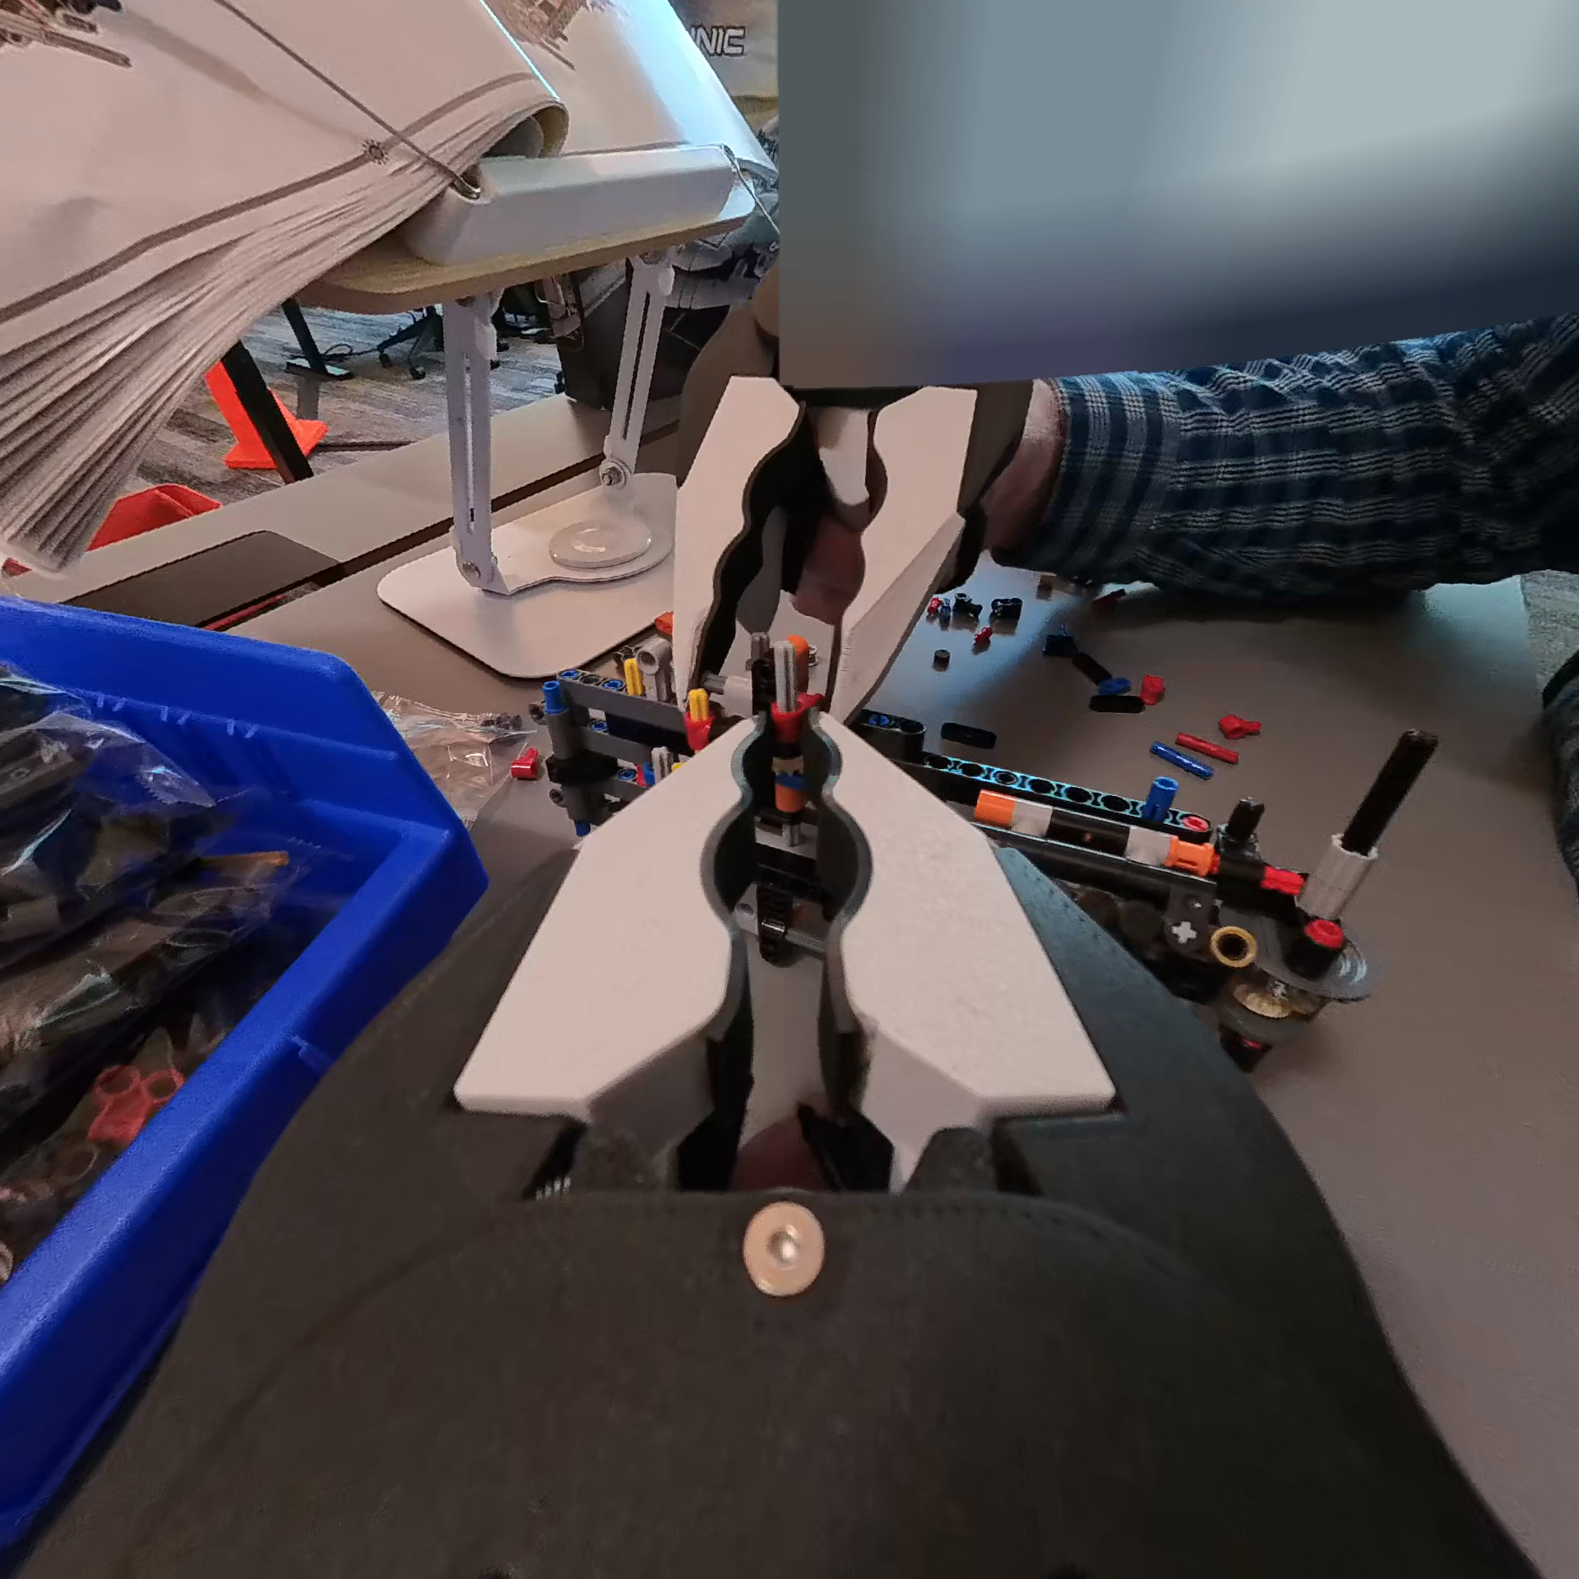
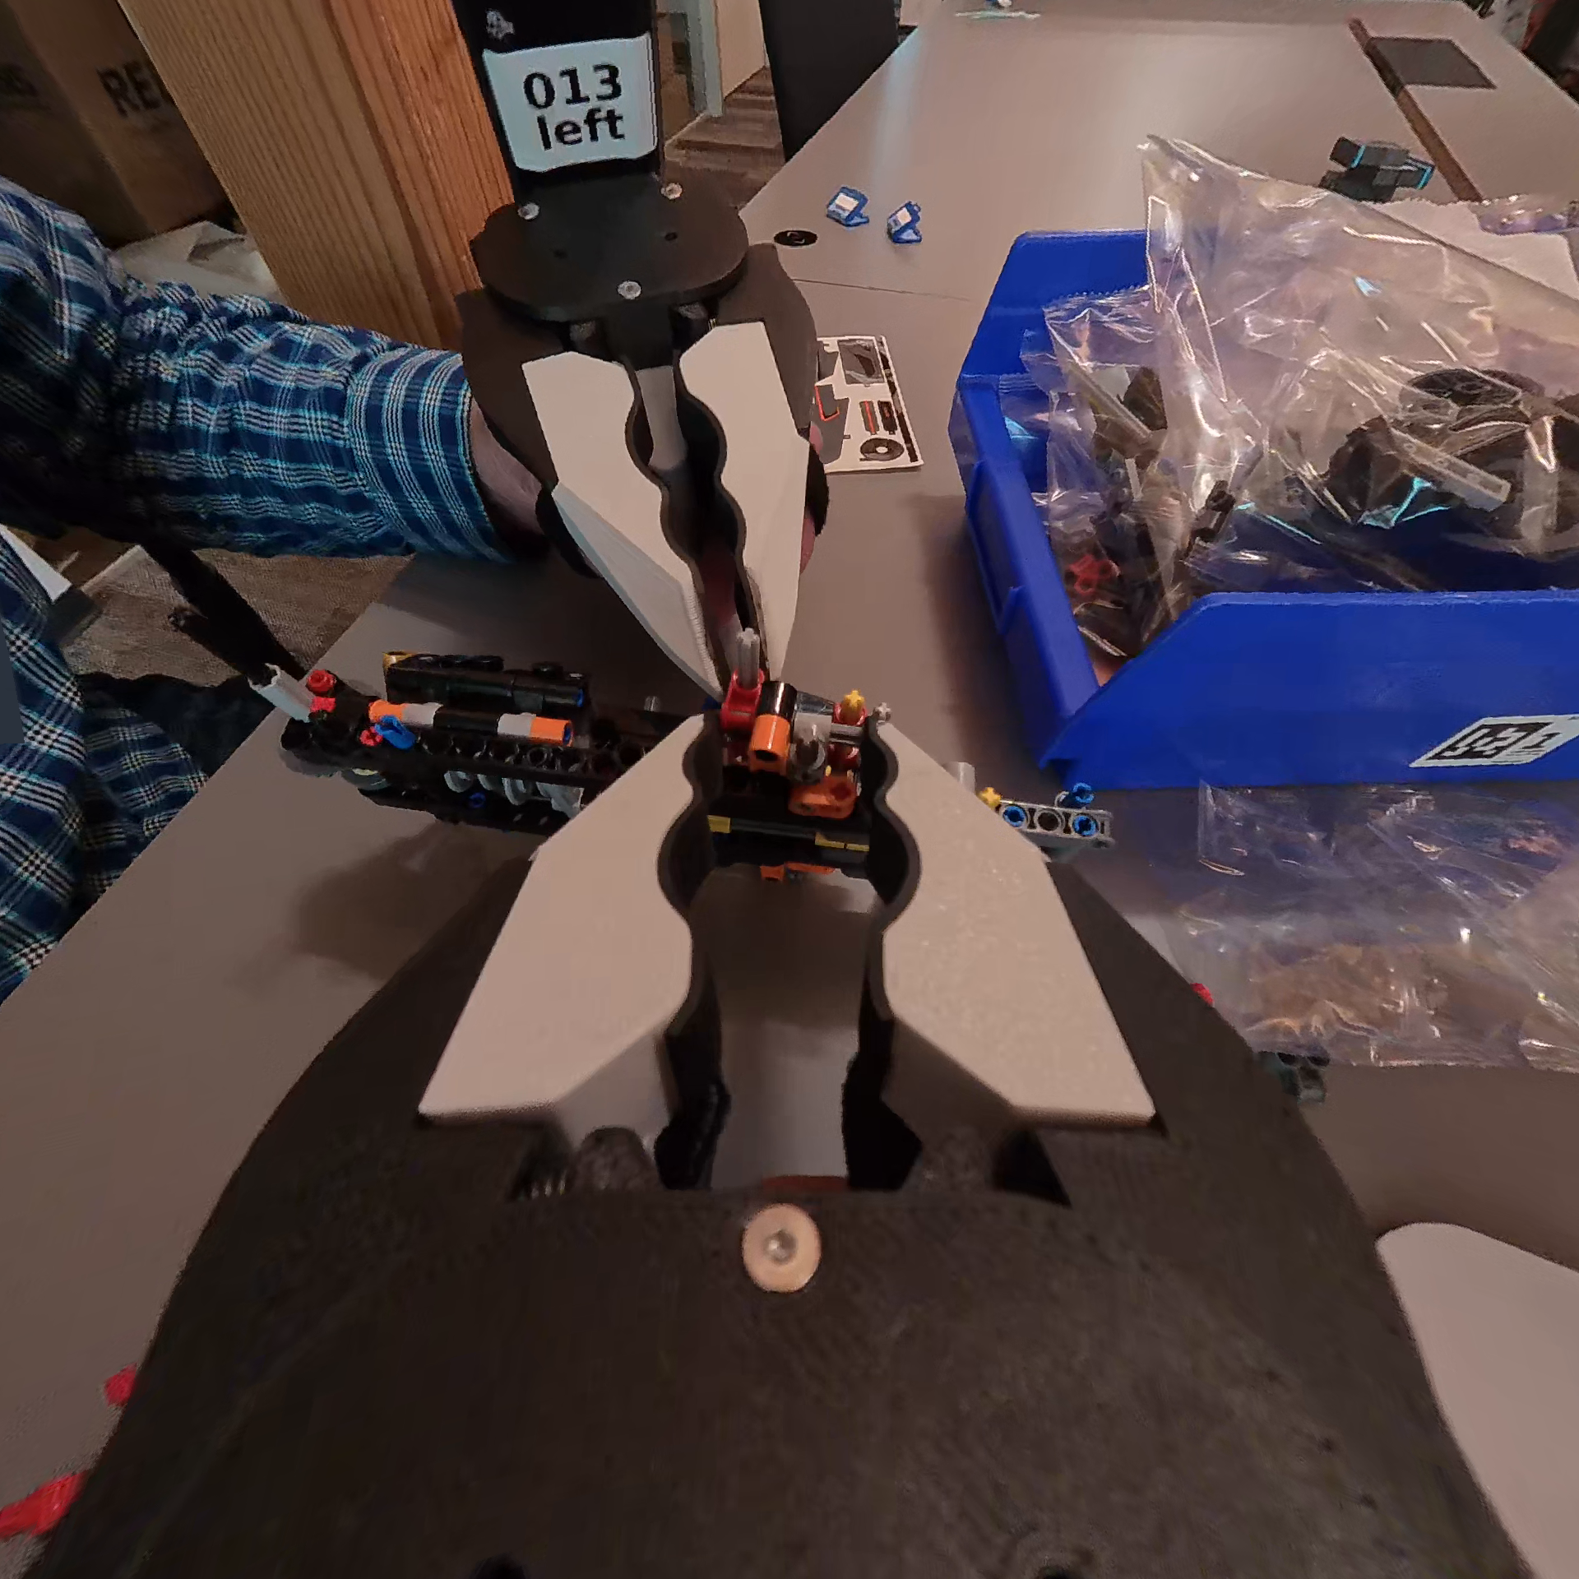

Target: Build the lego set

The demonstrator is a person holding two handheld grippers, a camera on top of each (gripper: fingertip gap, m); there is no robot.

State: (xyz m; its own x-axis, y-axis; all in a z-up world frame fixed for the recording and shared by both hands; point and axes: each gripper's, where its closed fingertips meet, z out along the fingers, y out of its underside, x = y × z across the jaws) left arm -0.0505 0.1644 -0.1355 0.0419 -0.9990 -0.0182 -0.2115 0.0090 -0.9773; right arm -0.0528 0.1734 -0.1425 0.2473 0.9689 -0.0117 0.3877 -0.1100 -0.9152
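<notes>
The lego model, a long black beam frame (image 1: 1068,803) with orange, grey and red parts, lies on the grey table; it also shows in the right wrist view (image 2: 487,726). My left gripper (image 1: 788,722) is shut on a red connector (image 1: 790,713) with an upright grey axle (image 1: 784,675) on top of the model's end. In the right wrist view the left gripper (image 2: 746,675) comes down from above onto that axle (image 2: 748,654). My right gripper (image 2: 791,724) clasps the model's black and orange end block (image 2: 795,803) from both sides; it also shows opposite in the left wrist view (image 1: 769,683).
A blue bin (image 2: 1282,675) full of clear bags of parts (image 2: 1367,384) stands beside the model; it also shows in the left wrist view (image 1: 214,666). Loose red, blue and black pieces (image 1: 1196,743) lie scattered. A white stand (image 1: 530,555) holds the instruction booklet. A sticker sheet (image 2: 867,402) and a small grey beam (image 2: 1051,820) lie nearby. My two grippers' fingertips are within a few centimetres of each other.
</notes>
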